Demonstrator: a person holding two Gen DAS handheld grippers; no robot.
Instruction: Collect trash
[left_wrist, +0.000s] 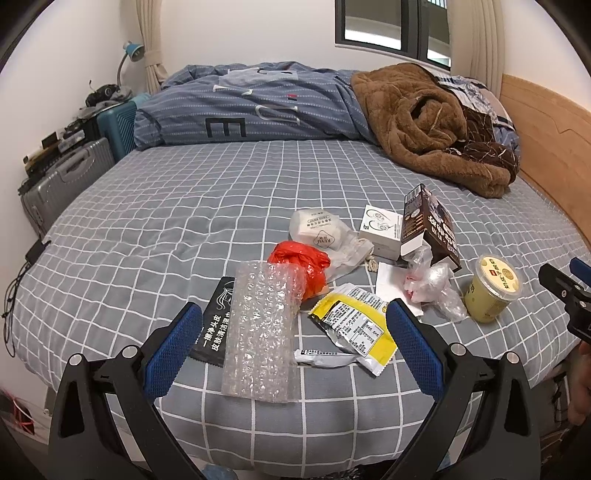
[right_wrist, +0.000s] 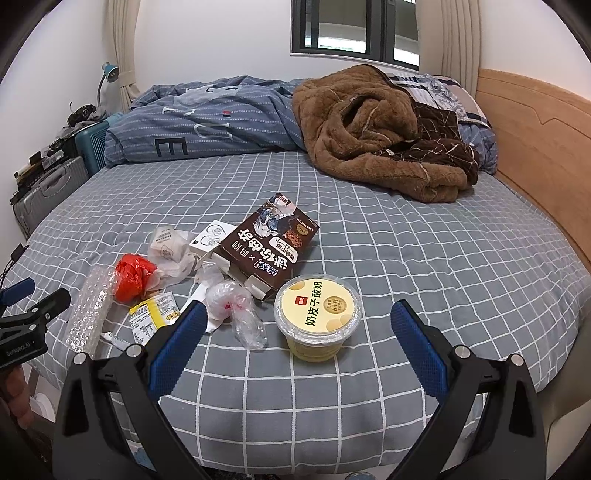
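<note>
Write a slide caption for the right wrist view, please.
Open right tool facing a yogurt cup among trash on a checked bed.

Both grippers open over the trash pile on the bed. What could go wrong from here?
1. The yogurt cup stands upright on soft bedding, between the right gripper's open fingers; a nudge might tip it.
2. The bubble wrap overlaps the black sachet and the red bag, so the left gripper may drag neighbours along.
3. The clear plastic bag is thin and crumpled and could slip out.
</note>
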